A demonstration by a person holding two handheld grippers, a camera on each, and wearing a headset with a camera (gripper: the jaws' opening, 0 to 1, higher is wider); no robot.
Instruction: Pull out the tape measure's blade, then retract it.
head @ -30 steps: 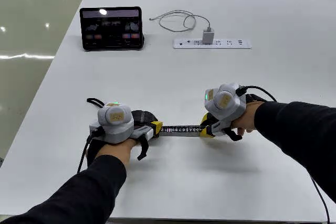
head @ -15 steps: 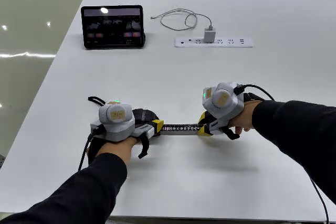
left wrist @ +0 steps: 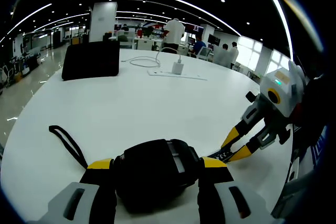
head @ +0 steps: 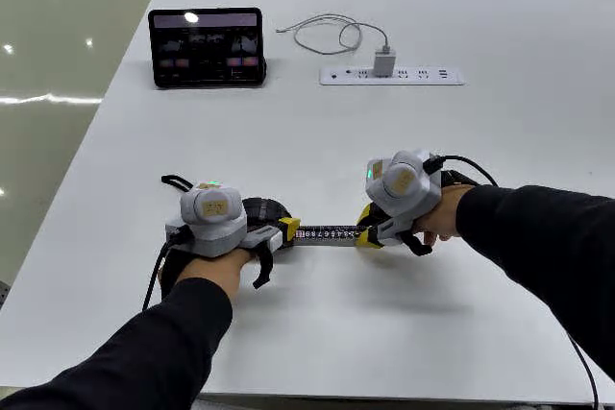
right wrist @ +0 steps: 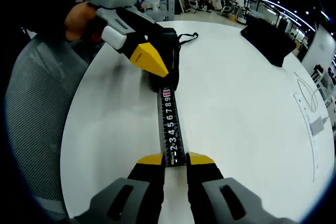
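Note:
A black tape measure case (left wrist: pixel 155 171) lies on the white table (head: pixel 384 7), clamped between the yellow-tipped jaws of my left gripper (left wrist: pixel 157 164), which shows in the head view as my left gripper (head: pixel 279 232). A short stretch of black numbered blade (right wrist: pixel 170 124) runs from the case (head: pixel 264 215) to my right gripper (right wrist: pixel 174 159), which is shut on the blade's end. In the head view the blade (head: pixel 327 233) spans the small gap to my right gripper (head: pixel 365 237). The case's wrist strap (left wrist: pixel 65 142) trails to the left.
A dark tablet (head: pixel 206 47) stands at the far left of the table. A white power strip (head: pixel 392 75) with a plugged charger and coiled cable (head: pixel 322 36) lies beyond the grippers. The table's left edge (head: pixel 91 141) drops to a glossy floor. People stand in the background (left wrist: pixel 173 31).
My right gripper has moved left toward the case, and the exposed blade has grown shorter. My left gripper keeps the case in place.

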